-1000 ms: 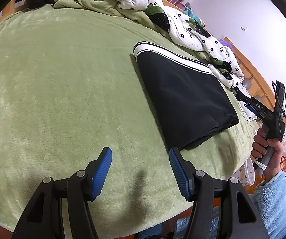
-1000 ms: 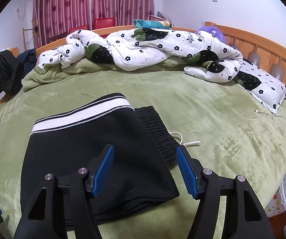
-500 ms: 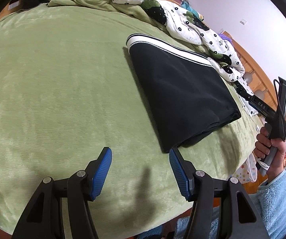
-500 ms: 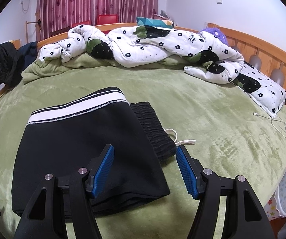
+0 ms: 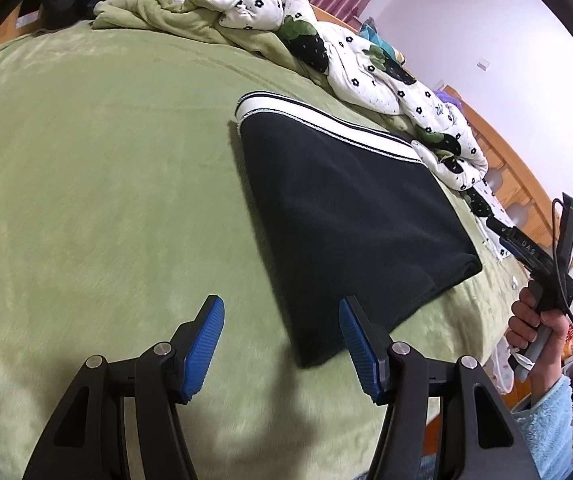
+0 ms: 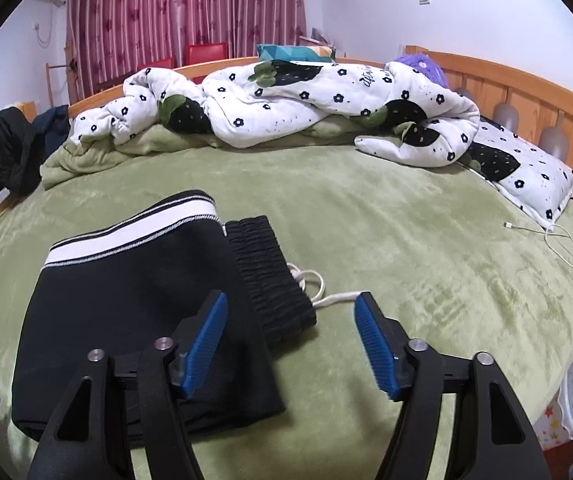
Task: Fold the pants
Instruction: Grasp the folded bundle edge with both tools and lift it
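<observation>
The folded black pants, a soft slab partly hidden behind the right gripper, lie on the plush green blanket; that gripper's jaws are opening, the left gripper gapes empty

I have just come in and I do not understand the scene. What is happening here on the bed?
A person holds a gripper in each hand above a green bed cover. The black pants lie folded on it, white striped cuffs on top, the waistband and drawstring showing beside them. The left gripper is open and empty. The right gripper is opening, nothing between its jaws.
</observation>
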Demonstrator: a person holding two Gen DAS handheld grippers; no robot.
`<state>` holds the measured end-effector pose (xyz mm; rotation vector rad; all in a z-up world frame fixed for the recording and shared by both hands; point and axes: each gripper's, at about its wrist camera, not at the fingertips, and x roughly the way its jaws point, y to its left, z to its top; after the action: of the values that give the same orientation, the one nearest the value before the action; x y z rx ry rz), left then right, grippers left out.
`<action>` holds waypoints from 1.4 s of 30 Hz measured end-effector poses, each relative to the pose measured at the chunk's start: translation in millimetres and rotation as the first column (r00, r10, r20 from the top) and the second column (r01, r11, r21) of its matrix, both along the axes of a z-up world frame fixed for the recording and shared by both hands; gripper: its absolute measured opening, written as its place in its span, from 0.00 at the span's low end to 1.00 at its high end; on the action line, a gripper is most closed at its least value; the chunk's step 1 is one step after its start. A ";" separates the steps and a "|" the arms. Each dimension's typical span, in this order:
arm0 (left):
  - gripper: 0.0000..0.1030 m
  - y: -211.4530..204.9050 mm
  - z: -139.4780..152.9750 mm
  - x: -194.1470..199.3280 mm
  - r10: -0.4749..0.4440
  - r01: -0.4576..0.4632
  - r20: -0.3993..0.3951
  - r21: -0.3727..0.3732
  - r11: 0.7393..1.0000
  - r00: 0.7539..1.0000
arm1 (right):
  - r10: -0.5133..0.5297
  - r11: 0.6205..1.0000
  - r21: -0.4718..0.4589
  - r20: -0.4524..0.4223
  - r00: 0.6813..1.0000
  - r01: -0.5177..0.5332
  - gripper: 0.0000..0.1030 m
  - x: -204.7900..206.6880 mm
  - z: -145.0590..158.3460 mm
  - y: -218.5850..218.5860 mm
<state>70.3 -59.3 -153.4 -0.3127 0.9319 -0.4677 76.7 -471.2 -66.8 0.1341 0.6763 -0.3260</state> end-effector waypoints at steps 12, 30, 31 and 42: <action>0.57 -30.9 0.8 57.6 -0.012 0.013 -0.022 0.010 1.000 1.000 | 0.186 0.981 0.077 -0.114 0.976 -0.178 0.72 73.1 -45.5 -8.8; 0.26 -47.0 -35.0 119.4 -0.048 0.016 -0.198 -0.156 0.988 0.979 | 0.313 0.862 0.455 -0.129 0.941 -0.224 0.57 108.4 -73.9 -48.3; 0.20 -48.7 -29.2 117.8 -0.042 0.017 -0.180 -0.137 0.990 0.983 | 0.308 0.868 0.440 -0.110 0.945 -0.232 0.49 103.2 -64.0 -44.7; 0.09 8.6 20.6 116.7 0.031 -0.057 -0.133 -0.188 0.980 0.991 | 0.261 0.890 0.371 0.061 0.964 -0.264 0.22 77.8 7.8 54.3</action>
<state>187.0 -50.7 -132.8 -0.5434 1.0061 -0.5020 154.5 -416.9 -58.9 0.4071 0.7328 0.0703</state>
